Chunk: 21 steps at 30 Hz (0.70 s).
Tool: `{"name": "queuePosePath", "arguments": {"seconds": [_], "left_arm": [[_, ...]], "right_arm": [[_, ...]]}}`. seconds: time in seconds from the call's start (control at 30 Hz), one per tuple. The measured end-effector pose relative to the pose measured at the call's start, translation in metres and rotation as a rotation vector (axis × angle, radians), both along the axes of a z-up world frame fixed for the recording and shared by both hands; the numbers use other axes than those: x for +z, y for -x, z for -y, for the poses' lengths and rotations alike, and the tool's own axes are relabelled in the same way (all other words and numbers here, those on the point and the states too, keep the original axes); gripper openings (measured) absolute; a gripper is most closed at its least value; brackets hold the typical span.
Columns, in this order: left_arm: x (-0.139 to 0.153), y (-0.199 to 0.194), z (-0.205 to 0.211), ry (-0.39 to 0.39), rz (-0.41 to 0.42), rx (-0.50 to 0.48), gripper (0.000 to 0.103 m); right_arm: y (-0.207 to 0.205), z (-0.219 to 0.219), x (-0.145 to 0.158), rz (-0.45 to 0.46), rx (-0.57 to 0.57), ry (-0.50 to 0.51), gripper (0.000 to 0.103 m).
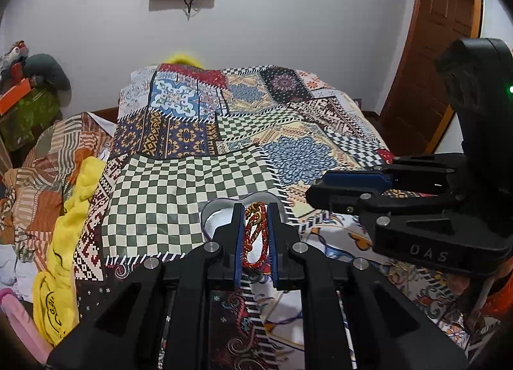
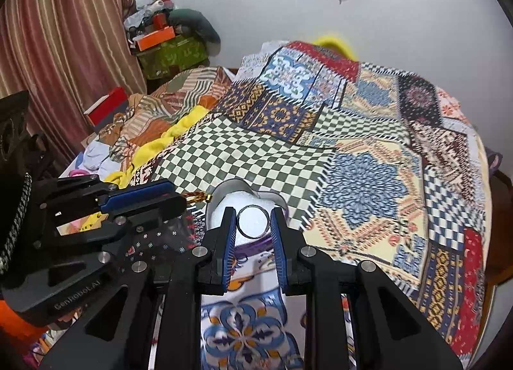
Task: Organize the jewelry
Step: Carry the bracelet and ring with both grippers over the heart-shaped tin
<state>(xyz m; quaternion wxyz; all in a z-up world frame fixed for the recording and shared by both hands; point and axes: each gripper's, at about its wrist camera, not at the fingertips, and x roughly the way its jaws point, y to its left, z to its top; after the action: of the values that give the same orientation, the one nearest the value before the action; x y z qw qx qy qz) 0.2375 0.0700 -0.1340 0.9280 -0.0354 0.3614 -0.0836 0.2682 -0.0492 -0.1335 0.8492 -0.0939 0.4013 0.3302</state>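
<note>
My left gripper [image 1: 254,209] is shut on a red and gold braided bracelet [image 1: 255,235], held just over the near rim of a silver heart-shaped tin [image 1: 211,209] on the patchwork bedspread. In the right wrist view my right gripper [image 2: 253,214] is shut on a silver ring [image 2: 253,221], held above the same tin [image 2: 231,185], which has a white lining [image 2: 231,201]. The left gripper [image 2: 179,197] shows at the left of that view with the bracelet's gold end [image 2: 200,198] sticking out. The right gripper [image 1: 315,189] shows at the right of the left wrist view.
A patchwork bedspread [image 1: 192,190] covers the bed. A yellow cloth [image 1: 67,232] and rumpled striped bedding [image 1: 41,177] lie along its left side. A red box [image 2: 105,108] sits near the striped curtain [image 2: 64,33]. A wooden door [image 1: 439,59] stands at the right.
</note>
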Motion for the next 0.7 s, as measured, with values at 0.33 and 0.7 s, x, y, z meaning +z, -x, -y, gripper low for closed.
{"name": "queuePosePath", "arguments": {"seconds": [0.33,0.7], "left_arm": [[-0.035,-0.036,-0.007,0.021,-0.116,-0.035,0.012],[-0.059,-0.052,-0.008,0.004,-0.167,-0.046,0.012]], "right_arm": [[-0.029,-0.019,-0.024,-0.096,0.015,0.049,0.02],[-0.059,-0.026,-0.056,-0.256,0.016,0.064,0.02]]}}
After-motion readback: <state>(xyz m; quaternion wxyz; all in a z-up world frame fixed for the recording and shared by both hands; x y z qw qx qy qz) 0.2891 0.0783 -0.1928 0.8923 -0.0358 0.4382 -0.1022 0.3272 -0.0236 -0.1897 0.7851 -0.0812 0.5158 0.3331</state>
